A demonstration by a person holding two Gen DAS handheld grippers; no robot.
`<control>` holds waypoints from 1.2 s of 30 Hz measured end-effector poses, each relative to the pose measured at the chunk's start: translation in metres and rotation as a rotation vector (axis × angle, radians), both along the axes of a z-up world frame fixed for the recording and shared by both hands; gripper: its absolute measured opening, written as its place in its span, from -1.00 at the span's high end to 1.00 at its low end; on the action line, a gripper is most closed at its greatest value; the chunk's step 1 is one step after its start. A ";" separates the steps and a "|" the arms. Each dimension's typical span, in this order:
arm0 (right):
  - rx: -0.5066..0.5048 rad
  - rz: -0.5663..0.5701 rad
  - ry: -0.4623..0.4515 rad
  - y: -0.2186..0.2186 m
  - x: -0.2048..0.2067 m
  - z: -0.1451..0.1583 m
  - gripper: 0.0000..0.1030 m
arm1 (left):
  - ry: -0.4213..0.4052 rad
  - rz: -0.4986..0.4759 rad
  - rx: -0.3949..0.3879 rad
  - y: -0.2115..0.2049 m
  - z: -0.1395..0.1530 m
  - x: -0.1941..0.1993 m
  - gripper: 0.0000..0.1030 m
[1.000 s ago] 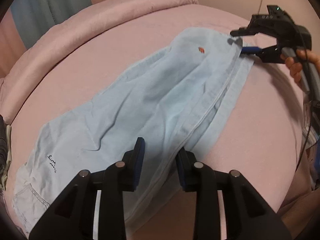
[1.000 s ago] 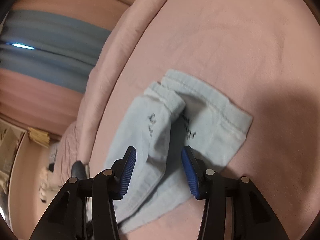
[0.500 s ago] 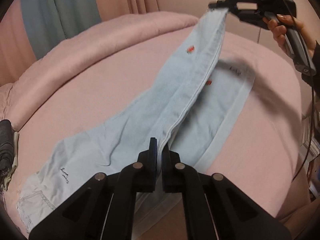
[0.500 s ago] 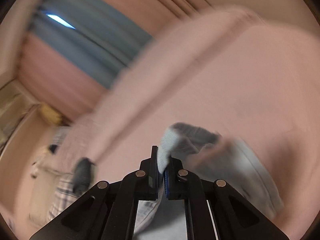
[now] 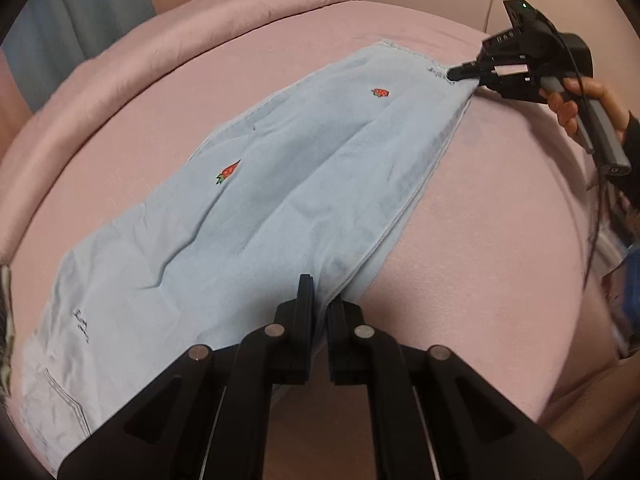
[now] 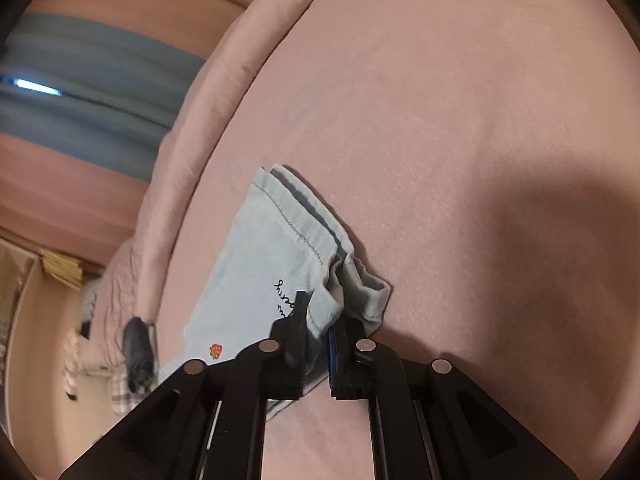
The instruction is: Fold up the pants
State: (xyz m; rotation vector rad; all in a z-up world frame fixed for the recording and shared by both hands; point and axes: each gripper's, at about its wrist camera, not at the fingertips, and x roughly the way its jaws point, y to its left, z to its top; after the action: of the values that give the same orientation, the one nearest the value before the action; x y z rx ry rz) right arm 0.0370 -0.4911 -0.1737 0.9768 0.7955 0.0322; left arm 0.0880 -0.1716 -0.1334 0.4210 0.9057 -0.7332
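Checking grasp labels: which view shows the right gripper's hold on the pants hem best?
Right wrist view: the right gripper sits close up, pads pinching the bunched hem of the pants. The left wrist view shows that gripper small and far off at the leg end, jaws barely visible.

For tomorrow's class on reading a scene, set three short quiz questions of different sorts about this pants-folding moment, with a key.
1. True or false: the pants lie on a pink bed.
2. What red motif is stitched on the fabric: A strawberries, B stars, C hearts?
3. Fill in: the left gripper and right gripper are both ____ on the pants.

Key: 1 true; 2 A, strawberries; 3 shut.
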 end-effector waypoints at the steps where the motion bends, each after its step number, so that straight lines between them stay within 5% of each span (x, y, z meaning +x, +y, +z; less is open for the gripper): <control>1: -0.042 0.007 0.016 -0.001 -0.001 0.006 0.78 | 0.023 0.002 -0.021 0.004 0.004 0.001 0.83; 2: -0.085 0.006 0.024 -0.004 -0.007 0.014 0.70 | 0.038 0.003 -0.044 0.009 0.009 0.002 0.79; 4: -0.259 -0.024 0.020 -0.003 -0.015 0.043 -0.02 | 0.080 0.008 -0.112 0.020 0.022 0.000 0.74; 5: -0.339 -0.036 0.019 -0.003 -0.017 0.052 -0.14 | 0.101 0.013 -0.163 0.028 0.030 0.001 0.72; 7: -0.464 0.020 -0.019 0.008 -0.011 0.073 -0.15 | 0.119 0.047 -0.235 0.041 0.043 0.008 0.62; 10: -0.566 0.283 -0.123 0.049 0.014 0.099 -0.15 | 0.117 0.136 -0.305 0.062 0.056 0.034 0.44; 12: -0.633 0.410 -0.152 0.081 0.034 0.106 -0.15 | 0.099 0.179 -0.260 0.064 0.055 0.049 0.43; 14: -0.687 0.564 -0.170 0.122 0.059 0.108 -0.05 | 0.169 0.189 -0.214 0.059 0.042 0.073 0.43; 16: -0.765 0.733 -0.172 0.165 0.081 0.104 0.26 | 0.220 0.182 -0.171 0.053 0.026 0.087 0.44; 20: -0.971 1.036 -0.140 0.227 0.101 0.094 0.30 | 0.222 0.167 -0.051 0.037 0.000 0.098 0.43; 23: -0.972 1.209 -0.108 0.243 0.112 0.089 0.30 | 0.212 0.167 -0.038 0.035 -0.013 0.097 0.40; 29: -0.986 1.405 0.041 0.262 0.126 0.059 0.30 | 0.218 0.198 -0.091 0.037 -0.017 0.098 0.38; 36: -1.008 1.376 0.037 0.266 0.143 0.065 0.29 | 0.210 0.212 -0.108 0.045 -0.016 0.088 0.38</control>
State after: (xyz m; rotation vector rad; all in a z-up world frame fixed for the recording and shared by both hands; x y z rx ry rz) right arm 0.1797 -0.2248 -0.1088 -0.6300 1.1988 0.7251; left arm 0.1757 -0.1265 -0.1496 0.1507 1.0842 -0.6353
